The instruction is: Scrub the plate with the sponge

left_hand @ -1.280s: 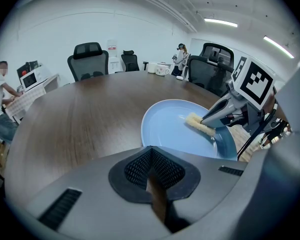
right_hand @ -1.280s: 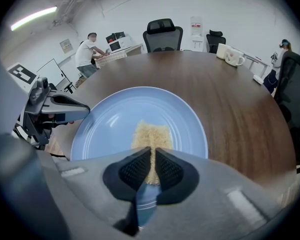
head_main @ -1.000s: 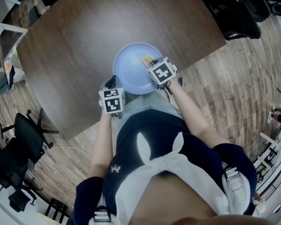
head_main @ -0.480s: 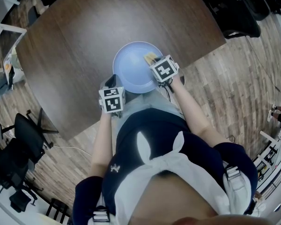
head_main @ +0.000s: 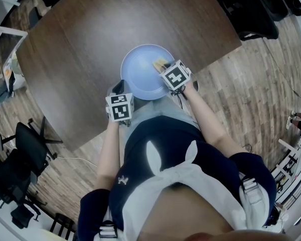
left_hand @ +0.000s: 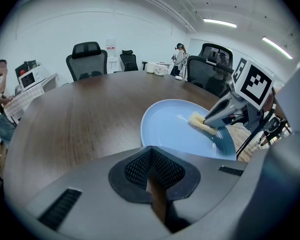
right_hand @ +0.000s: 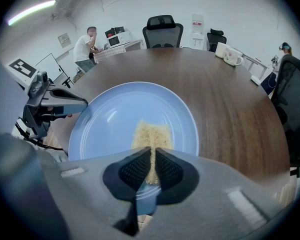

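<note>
A light blue plate (head_main: 140, 72) lies on the dark wooden table near its front edge, also visible as the plate (right_hand: 110, 114) and the plate (left_hand: 170, 126). My right gripper (right_hand: 150, 166) is shut on a yellow sponge (right_hand: 151, 136), which rests on the plate's right part; the sponge (head_main: 159, 63) shows just beyond the right gripper (head_main: 166, 70). My left gripper (head_main: 118, 92) hangs at the table edge to the left of the plate, its jaws closed with nothing between them, the left gripper (left_hand: 151, 176) apart from the plate.
The round brown table (head_main: 90, 39) stretches far behind the plate. Black office chairs (head_main: 20, 159) stand on the wood floor at left, another chair (head_main: 256, 14) at right. White mugs (right_hand: 232, 56) sit at the table's far side. A person (right_hand: 85, 46) sits at a distant desk.
The right gripper with the sponge has shifted slightly back and forth over the plate's right part. The left gripper has stayed still.
</note>
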A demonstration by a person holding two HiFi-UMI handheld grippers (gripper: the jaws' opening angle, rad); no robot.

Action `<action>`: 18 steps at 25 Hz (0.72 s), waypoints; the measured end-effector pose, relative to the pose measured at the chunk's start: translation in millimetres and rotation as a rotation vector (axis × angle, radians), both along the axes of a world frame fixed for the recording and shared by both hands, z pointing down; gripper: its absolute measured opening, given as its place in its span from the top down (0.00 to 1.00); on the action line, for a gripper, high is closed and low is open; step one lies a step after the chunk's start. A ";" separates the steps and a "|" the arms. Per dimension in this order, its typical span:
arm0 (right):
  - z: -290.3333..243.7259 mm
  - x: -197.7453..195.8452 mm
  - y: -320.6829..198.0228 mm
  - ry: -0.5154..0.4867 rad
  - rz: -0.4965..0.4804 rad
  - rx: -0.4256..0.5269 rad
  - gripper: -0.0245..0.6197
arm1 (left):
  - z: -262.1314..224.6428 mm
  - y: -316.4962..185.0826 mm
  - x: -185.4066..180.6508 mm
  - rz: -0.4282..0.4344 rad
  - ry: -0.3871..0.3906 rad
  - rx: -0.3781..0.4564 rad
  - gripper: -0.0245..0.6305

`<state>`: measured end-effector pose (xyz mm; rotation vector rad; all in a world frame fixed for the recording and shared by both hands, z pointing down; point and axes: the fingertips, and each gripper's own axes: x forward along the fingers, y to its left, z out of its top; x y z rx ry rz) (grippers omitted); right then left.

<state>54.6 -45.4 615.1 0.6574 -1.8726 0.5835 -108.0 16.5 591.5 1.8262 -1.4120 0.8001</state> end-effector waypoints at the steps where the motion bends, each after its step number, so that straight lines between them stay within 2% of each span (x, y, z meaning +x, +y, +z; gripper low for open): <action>1: 0.0 -2.7 2.6 -0.008 -0.009 -0.002 0.92 | 1.2 -0.1 -1.7 0.000 -0.006 0.002 0.96; 11: -4.7 -26.2 22.8 -0.042 -0.113 0.016 0.92 | 1.7 -0.9 -2.6 -0.001 -0.003 0.000 0.96; 18: -5.1 -43.2 41.2 -0.089 -0.173 -0.007 0.92 | 6.1 -0.5 -7.5 0.001 -0.018 0.002 0.96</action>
